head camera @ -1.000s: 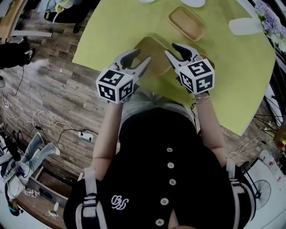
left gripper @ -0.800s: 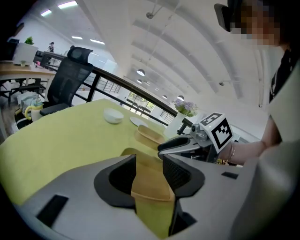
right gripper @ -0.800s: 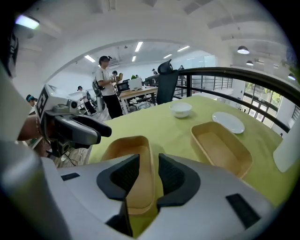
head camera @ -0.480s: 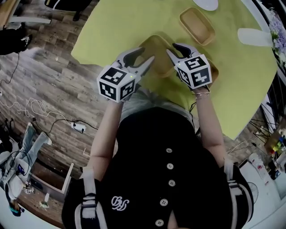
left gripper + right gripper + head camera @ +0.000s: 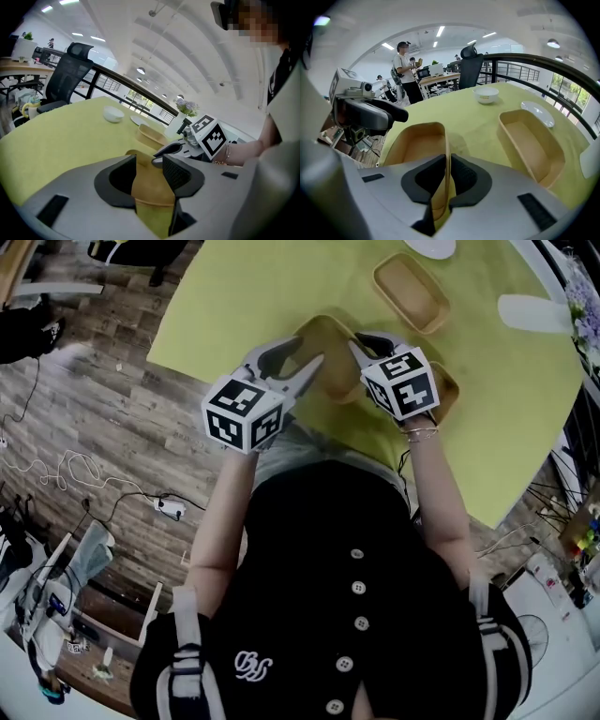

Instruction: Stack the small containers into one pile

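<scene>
Right gripper view shows the right gripper (image 5: 447, 161) with fingers closing on the side wall of the nearest container (image 5: 417, 140), which sits on the table (image 5: 473, 122). The left gripper (image 5: 149, 161) is held at that container's other end, fingers apart around its rim. No pile is yet begun: a second container (image 5: 529, 145) lies well beyond it, so all stacking is judged outstanding.

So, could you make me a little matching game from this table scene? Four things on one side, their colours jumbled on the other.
Things:
1. tablecloth
2. bowl
3. office chair
4. nearest container

Colours:
a. black
b. tan
c. white
d. yellow-green

Pairs: 1-d, 2-c, 3-a, 4-b.
</scene>
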Tool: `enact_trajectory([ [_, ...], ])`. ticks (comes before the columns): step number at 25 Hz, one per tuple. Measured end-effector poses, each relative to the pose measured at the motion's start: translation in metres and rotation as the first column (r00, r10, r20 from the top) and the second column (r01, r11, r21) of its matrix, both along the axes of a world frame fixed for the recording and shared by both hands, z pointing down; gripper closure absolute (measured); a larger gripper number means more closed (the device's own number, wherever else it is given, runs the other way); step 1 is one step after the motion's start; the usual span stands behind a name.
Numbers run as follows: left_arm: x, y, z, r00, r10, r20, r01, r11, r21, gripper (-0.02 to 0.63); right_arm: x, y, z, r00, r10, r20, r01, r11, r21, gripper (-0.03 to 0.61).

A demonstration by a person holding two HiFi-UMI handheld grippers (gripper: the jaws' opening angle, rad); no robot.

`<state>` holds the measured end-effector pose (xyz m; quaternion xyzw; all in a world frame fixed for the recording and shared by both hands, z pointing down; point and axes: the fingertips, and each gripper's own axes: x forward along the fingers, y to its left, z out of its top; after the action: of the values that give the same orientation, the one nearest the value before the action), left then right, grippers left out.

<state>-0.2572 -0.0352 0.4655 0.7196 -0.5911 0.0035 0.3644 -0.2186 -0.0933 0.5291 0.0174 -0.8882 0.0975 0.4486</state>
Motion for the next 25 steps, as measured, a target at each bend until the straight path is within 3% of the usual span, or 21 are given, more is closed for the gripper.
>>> enact_trajectory([
  [9, -0.003, -0.017, -0.002, 0.998, 0.068, 0.015, -0.068, 0.998, 0.003, 0.440, -0.004, -0.002, 0.000, 0.998, 0.060, 0.007, -0.060, 0.998, -0.034, 0.546],
  [16, 0.027, -0.028, -0.009, 0.987, 0.161, 0.029, -0.162, 0.987, 0.023, 0.440, 0.021, -0.014, -0.023, 0.981, 0.175, 0.078, -0.174, 0.985, -0.024, 0.549],
  [25, 0.062, -0.055, -0.023, 0.950, 0.310, 0.038, -0.312, 0.949, 0.052, 0.442, 0.063, -0.038, -0.048, 0.912, 0.380, 0.155, -0.379, 0.925, -0.038, 0.549],
])
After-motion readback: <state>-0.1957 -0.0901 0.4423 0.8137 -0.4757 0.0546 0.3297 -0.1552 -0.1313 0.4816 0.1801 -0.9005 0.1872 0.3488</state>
